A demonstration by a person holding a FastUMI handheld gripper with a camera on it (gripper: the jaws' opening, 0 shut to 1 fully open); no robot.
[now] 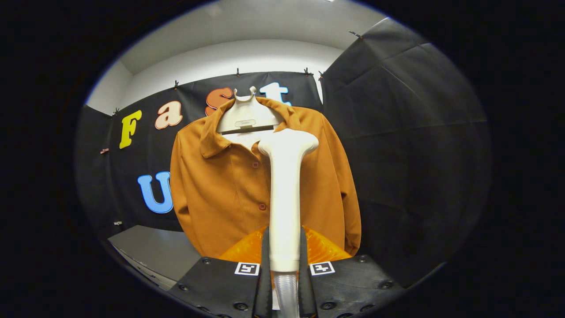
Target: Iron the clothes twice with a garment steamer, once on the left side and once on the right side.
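Fingers (284, 260) clamped on the white steamer (285, 194) handle – its head covers part of the orange shirt (220, 190) on the hanger (247, 117) just beyond; nozzle face is turned away, hose cut off below.

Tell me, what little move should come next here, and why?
Probably a slow stroke down one side of the shirt. The claw is shut on the white steamer, whose head sits up by the collar of the orange shirt on its hanger, so the fabric below looks like the next stretch to cover.
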